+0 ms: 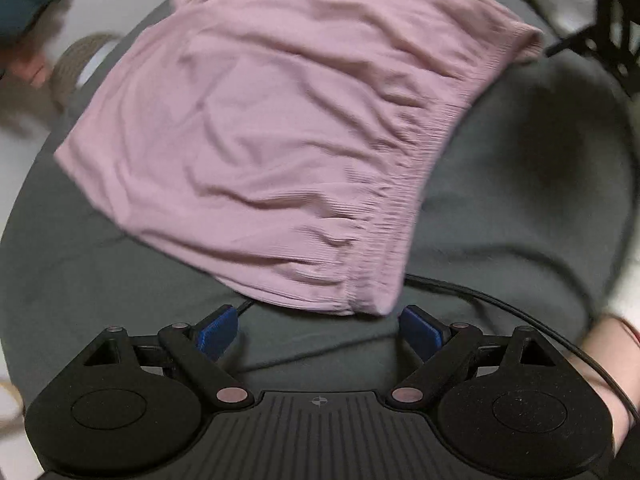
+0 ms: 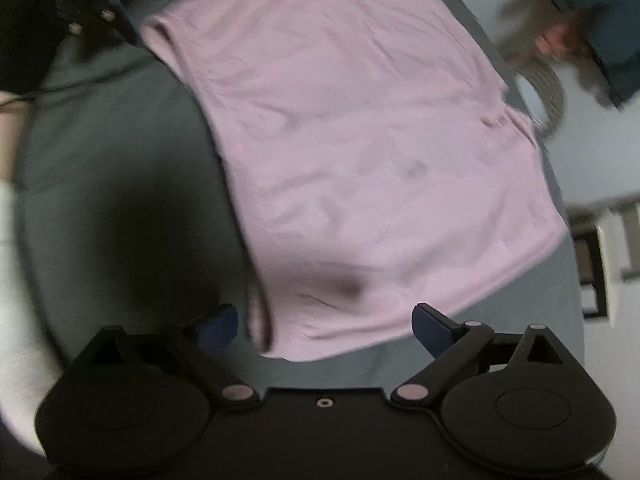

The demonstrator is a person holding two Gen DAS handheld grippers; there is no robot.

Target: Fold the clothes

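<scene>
Pink garment [image 1: 256, 128] lies flat on grey cover [image 1: 520, 184] — elastic waistband edge runs diagonally, near corner just ahead of left gripper [image 1: 320, 330]. Right gripper [image 2: 326, 326] at opposite corner. Both jaws wide, empty.

Bare grey sheet [image 1: 520, 184] beside the pink garment [image 1: 260, 140] lies open; a black cable [image 1: 500, 304] crosses it

Pink garment [image 1: 256, 132]: soft matt knit cloth, finely ribbed, with a gathered elastic waistband [image 1: 404, 184]. Grey cover [image 1: 520, 200] beneath it: matt woven cloth, slightly creased. Left gripper [image 1: 320, 330]: matt black plastic body, ridged at centre, with blue textured pads [image 1: 218, 330]. Cable [image 1: 500, 304]: smooth black sheath. Right gripper [image 2: 326, 326] looked the same matt black plastic.
</scene>
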